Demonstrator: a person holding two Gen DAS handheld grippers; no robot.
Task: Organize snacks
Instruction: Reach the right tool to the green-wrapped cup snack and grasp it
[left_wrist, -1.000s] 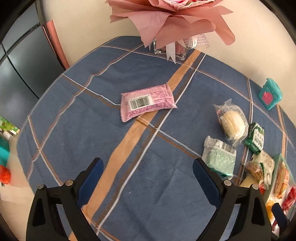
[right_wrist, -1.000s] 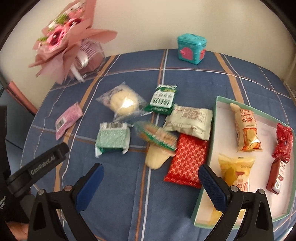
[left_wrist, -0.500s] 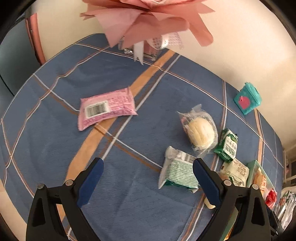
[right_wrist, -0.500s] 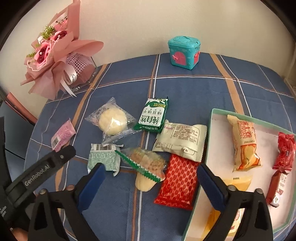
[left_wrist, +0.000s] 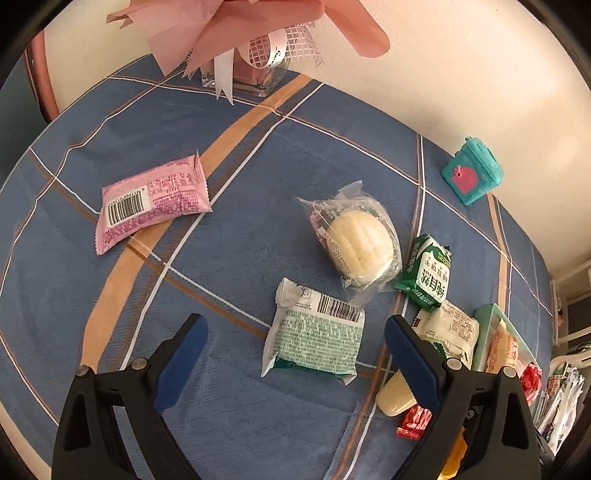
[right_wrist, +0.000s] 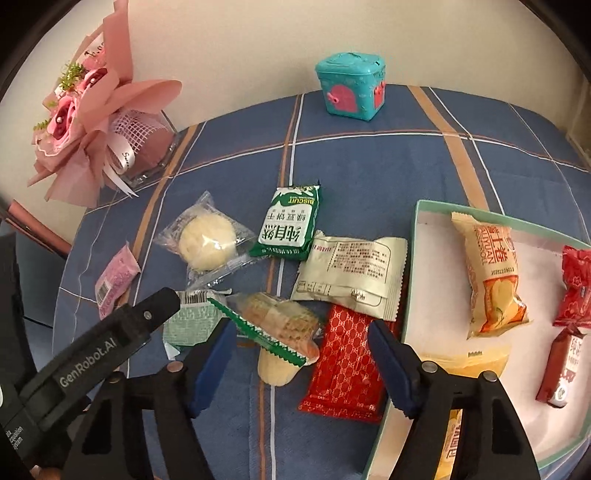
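A: What takes up most of the scene?

B: The blue plaid tablecloth (right_wrist: 369, 155), with a pink bouquet (right_wrist: 85, 122) at its far left corner and a shallow tray (right_wrist: 413, 236) on the right, already holding an orange-and-cream packet (right_wrist: 491, 280) and red wrappers.

A: And the loose snacks?

B: They lie clustered just left of the tray: a cream packet (right_wrist: 354, 273) overlapping a red packet (right_wrist: 347, 365), a green biscuit pack (right_wrist: 290, 225), a clear-wrapped bun (right_wrist: 208, 242), and a green-edged clear packet (right_wrist: 277, 325) lying across a pale cake. A mint-green packet (left_wrist: 314, 334) sits beside them, and a pink packet (left_wrist: 151, 201) lies well apart to the left.

A: The grippers?

B: The right gripper (right_wrist: 301, 365) has just been closing (its jaws are still apart), poised over the green-edged packet and the red one without pressing either. The left gripper (left_wrist: 291, 358) stands wide open above the mint-green packet, not touching it.

A: Anything smaller?

B: A teal toy box (right_wrist: 351, 88) by the wall.
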